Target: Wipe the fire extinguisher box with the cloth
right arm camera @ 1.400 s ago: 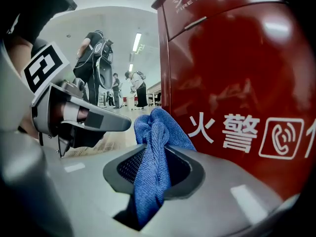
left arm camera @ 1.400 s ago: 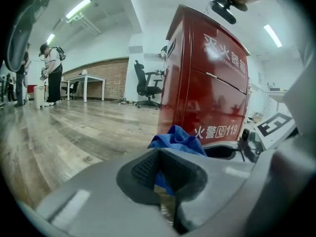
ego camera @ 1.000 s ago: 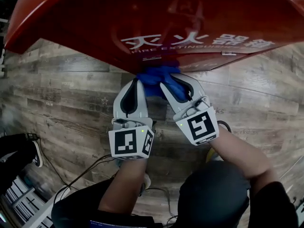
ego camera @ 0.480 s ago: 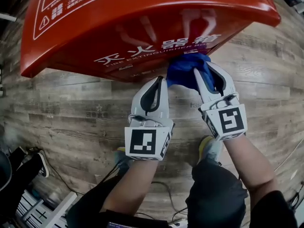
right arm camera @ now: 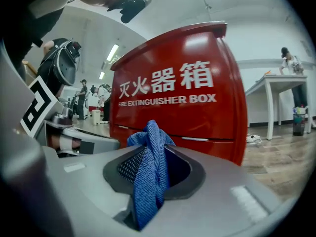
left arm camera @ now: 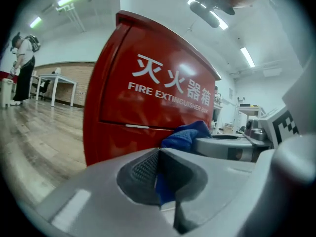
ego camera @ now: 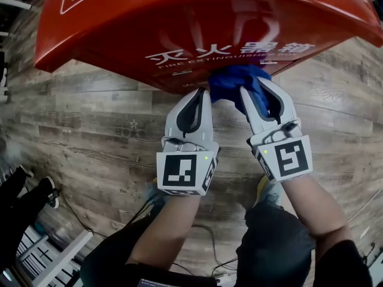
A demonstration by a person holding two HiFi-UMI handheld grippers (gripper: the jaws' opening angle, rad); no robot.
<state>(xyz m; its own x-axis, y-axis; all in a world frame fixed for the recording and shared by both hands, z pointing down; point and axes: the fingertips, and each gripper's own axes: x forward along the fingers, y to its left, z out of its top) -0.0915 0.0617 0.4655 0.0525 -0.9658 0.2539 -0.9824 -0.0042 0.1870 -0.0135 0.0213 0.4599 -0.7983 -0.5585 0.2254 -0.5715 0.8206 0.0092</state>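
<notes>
The red fire extinguisher box [ego camera: 197,23] stands on the floor, its white-lettered front facing me. A blue cloth [ego camera: 230,79] is bunched against the lower front of the box, under the lettering. My right gripper [ego camera: 258,89] is shut on the cloth, which hangs out between its jaws [right arm camera: 150,167]. My left gripper [ego camera: 202,93] sits close beside it on the left, jaws closed, tips at the cloth's left edge. A blue sliver of cloth shows between the left jaws [left arm camera: 162,191]. The box [left arm camera: 148,98] fills both gripper views [right arm camera: 187,102].
Wood-plank floor [ego camera: 90,130] surrounds the box. Cables [ego camera: 203,244] run by my feet; a black shoe [ego camera: 45,190] and a white rack [ego camera: 54,262] lie at lower left. White tables [left arm camera: 59,83] [right arm camera: 276,90] and people [left arm camera: 22,68] [right arm camera: 289,60] stand far off.
Both grippers have slid the cloth rightward along the box's lower front, from under the left end of the lettering to under its right half.
</notes>
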